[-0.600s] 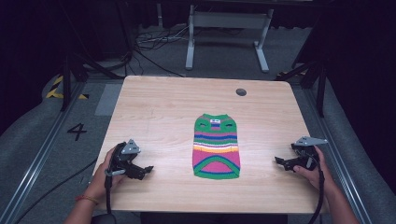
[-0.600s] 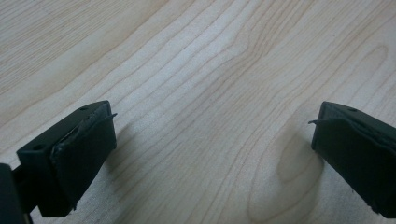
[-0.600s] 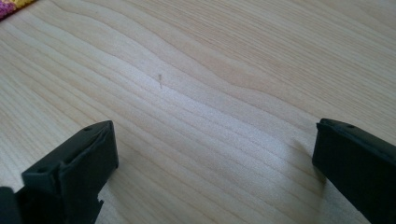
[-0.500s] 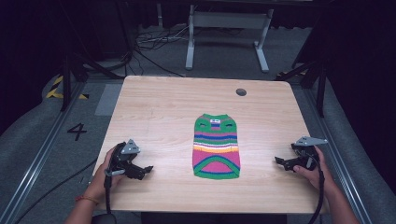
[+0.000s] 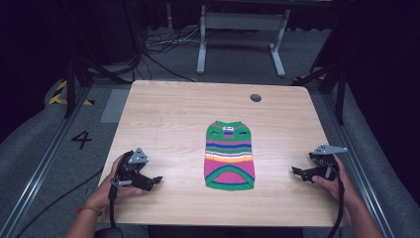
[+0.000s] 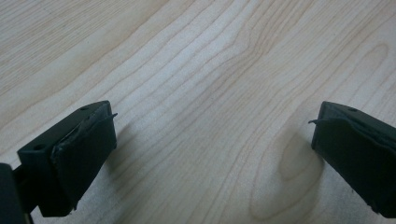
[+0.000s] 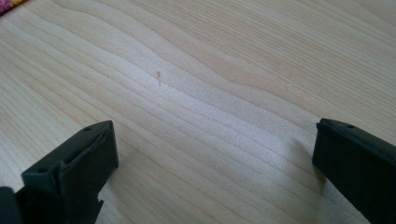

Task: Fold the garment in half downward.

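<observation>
A lab or recording studio, by the look of it: a pale wood worktop (image 5: 168, 124) on grey carpet (image 5: 29, 163), black drapes (image 5: 29, 49) at the far side, loose cables (image 5: 163, 47) snaking past a metal stand (image 5: 240, 29), hazard tape (image 5: 59, 94) at far left, and a "4" (image 5: 81, 140) marked on the floor.

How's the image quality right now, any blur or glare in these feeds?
High view: soft but readable, even light on the pale wooden table, striped knitted sweater clear, surroundings dark. Left gripper view: grain sharp, near jaws slightly soft, shadows beneath them. Right gripper view: mild sheen on the wood, no harsh glare.
</observation>
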